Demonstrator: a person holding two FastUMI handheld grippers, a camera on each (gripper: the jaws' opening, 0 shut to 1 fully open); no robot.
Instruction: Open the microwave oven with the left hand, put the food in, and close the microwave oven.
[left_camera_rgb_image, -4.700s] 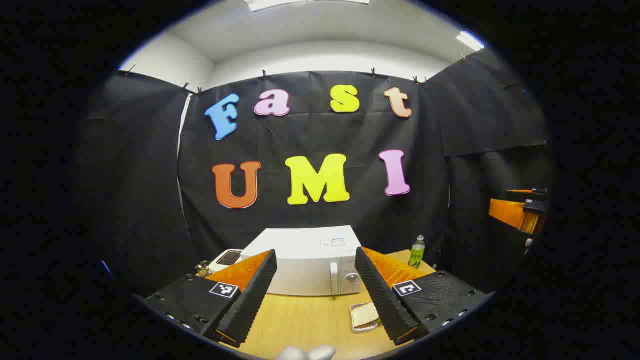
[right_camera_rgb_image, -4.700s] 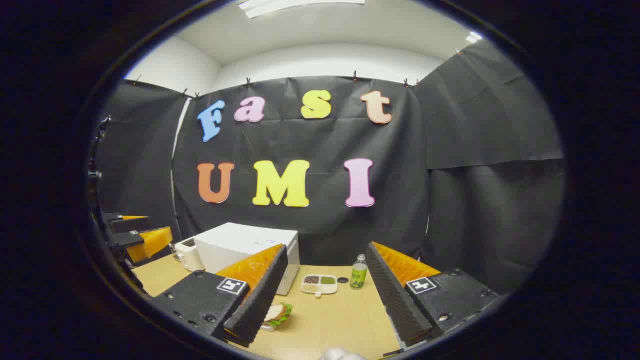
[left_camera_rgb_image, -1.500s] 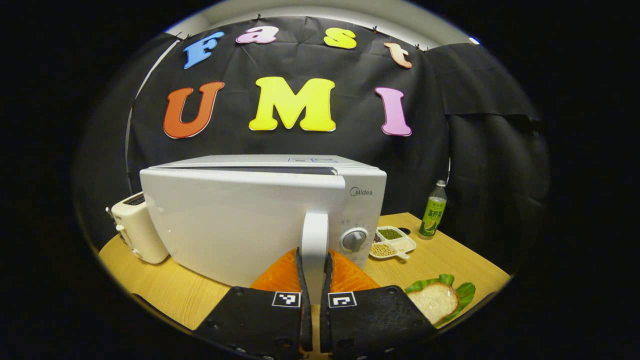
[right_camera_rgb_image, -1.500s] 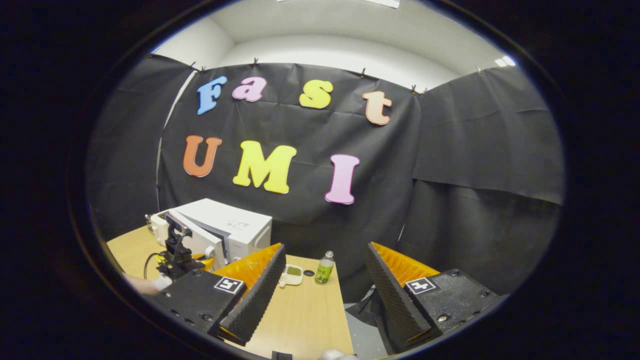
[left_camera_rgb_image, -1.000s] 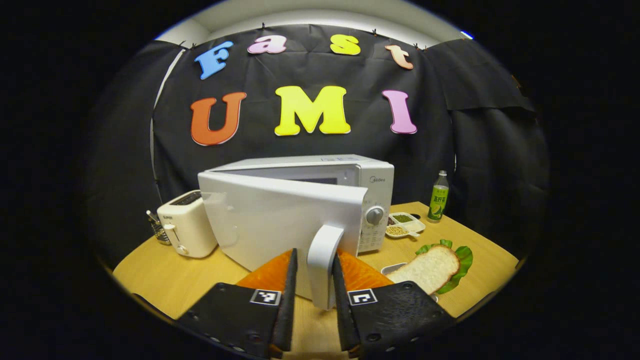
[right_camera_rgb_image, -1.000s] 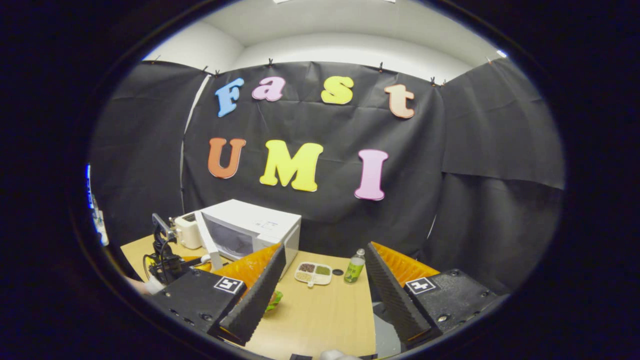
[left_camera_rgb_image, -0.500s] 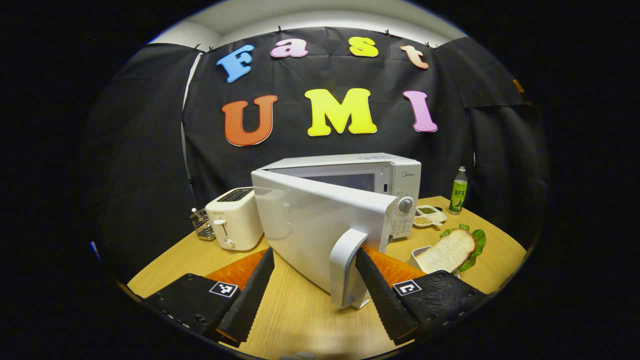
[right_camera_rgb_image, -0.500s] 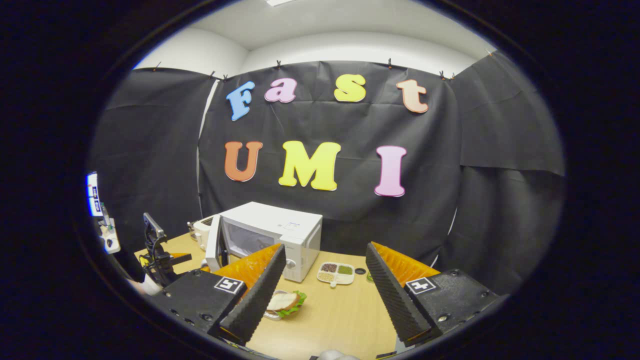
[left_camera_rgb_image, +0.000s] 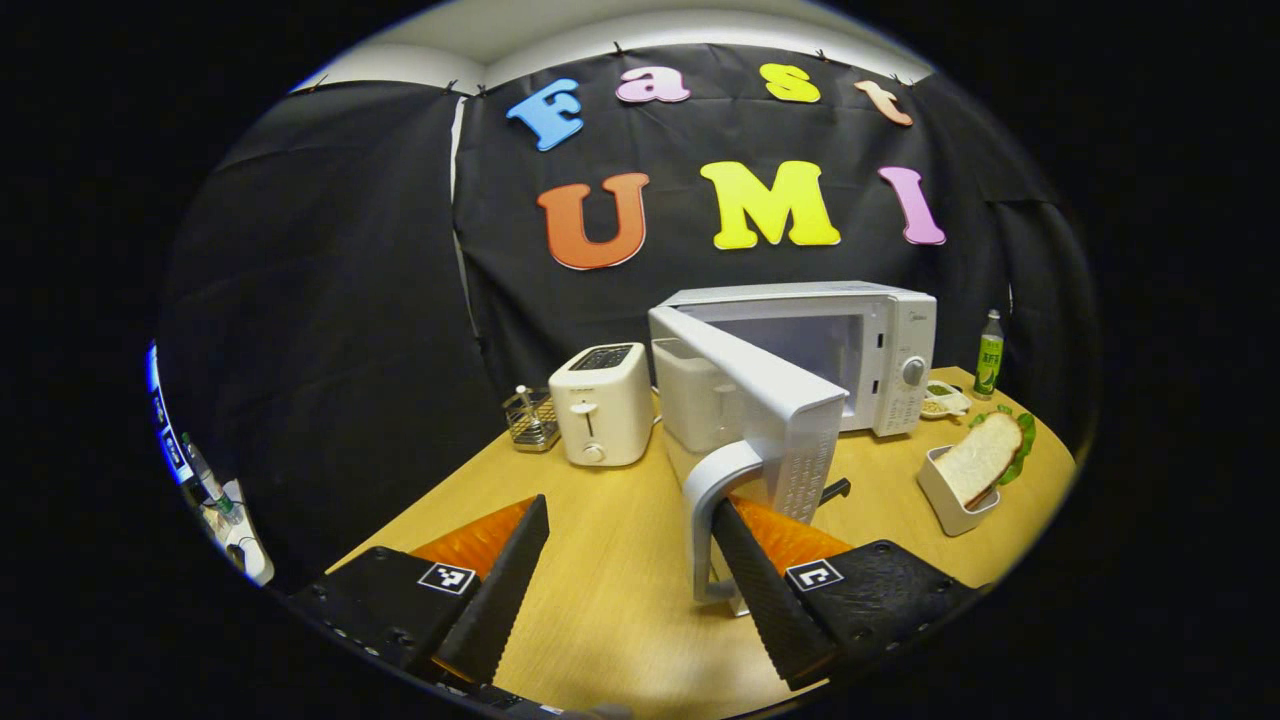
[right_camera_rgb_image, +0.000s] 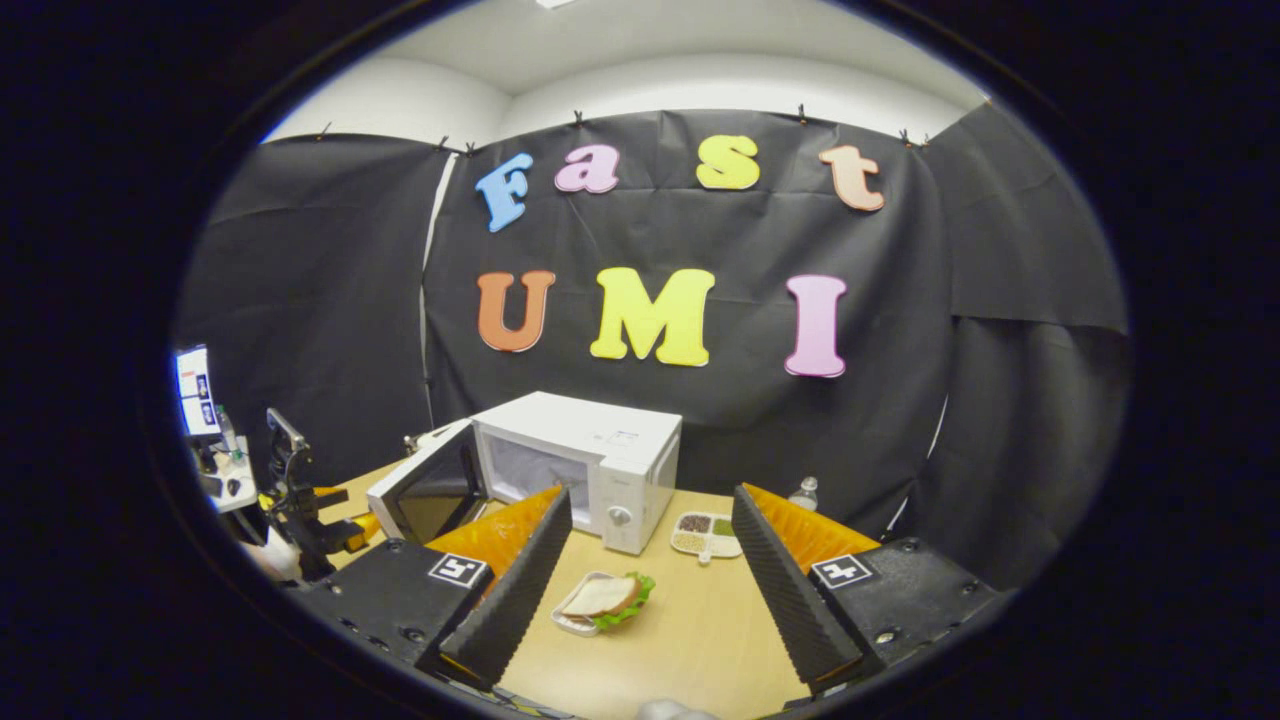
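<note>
While the microwave (left_camera_rgb_image: 860, 350) stands at the far side of the wooden table (left_camera_rgb_image: 620, 600) with its cavity showing, its door (left_camera_rgb_image: 770, 400) is swung wide out toward the near side, hinged at the microwave's left. In the left gripper view the left gripper (left_camera_rgb_image: 630, 580) has its fingers spread wide apart; the door's curved handle (left_camera_rgb_image: 705, 520) stands between them, just beside the right finger (left_camera_rgb_image: 760, 590), though whether they touch cannot be told. Nothing is pinched between the fingers.

To the left of the microwave sits a toaster (left_camera_rgb_image: 600, 400), and left of that a small wire rack (left_camera_rgb_image: 530, 418). On the right of the table, in front of the microwave's dial side, a slice of bread on a lettuce leaf (left_camera_rgb_image: 985, 458) rests in a small white tray (left_camera_rgb_image: 945, 495). Farther right and back are a divided dish of beans (left_camera_rgb_image: 945, 400) and a green bottle (left_camera_rgb_image: 990, 352).

In the right gripper view the right gripper (right_camera_rgb_image: 640, 590) is held above the near edge of the table, its fingers also spread wide and holding nothing. The bread and lettuce (right_camera_rgb_image: 605, 598) lie on the table between them, well short of the microwave (right_camera_rgb_image: 590, 460), whose open door (right_camera_rgb_image: 425, 492) points left. The divided dish (right_camera_rgb_image: 705, 533) sits just right of the microwave, with the bottle (right_camera_rgb_image: 803, 493) behind the right finger. At the far left, the left gripper (right_camera_rgb_image: 345, 530) appears near the door's edge, beside a person's hand (right_camera_rgb_image: 268, 558).
</note>
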